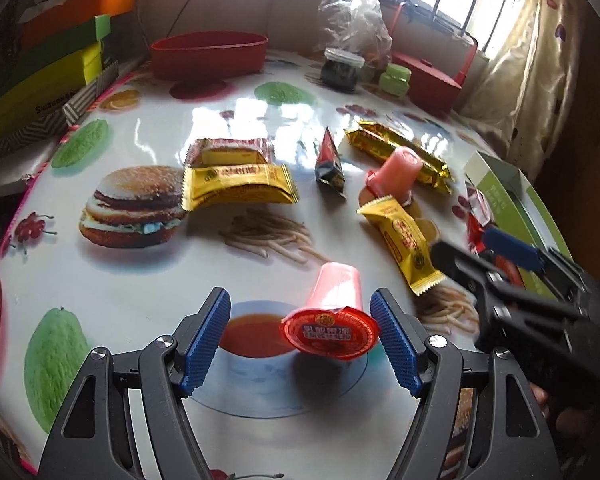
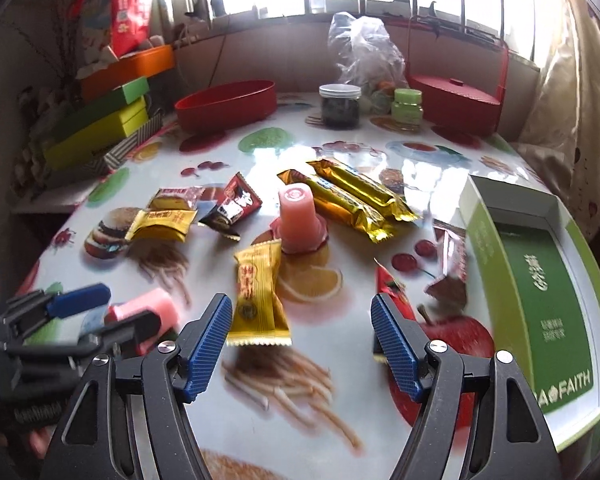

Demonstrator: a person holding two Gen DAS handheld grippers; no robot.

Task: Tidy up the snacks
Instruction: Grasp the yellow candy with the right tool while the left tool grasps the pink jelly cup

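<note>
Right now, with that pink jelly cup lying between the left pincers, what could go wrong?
1. The jelly cup lies on its side between the open left gripper, nearer the right pad; a lopsided squeeze might roll it away on the glossy table.
2. Squeezing hard could burst its red foil lid.
3. The right gripper hovers open nearby, beside a yellow packet; the two tools could bump each other.

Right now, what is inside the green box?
The green box lies open at the table's right edge. Its inside shows a dark green panel with white lettering, and no snacks can be seen in it. Whatever sits beneath that panel is hidden.
</note>
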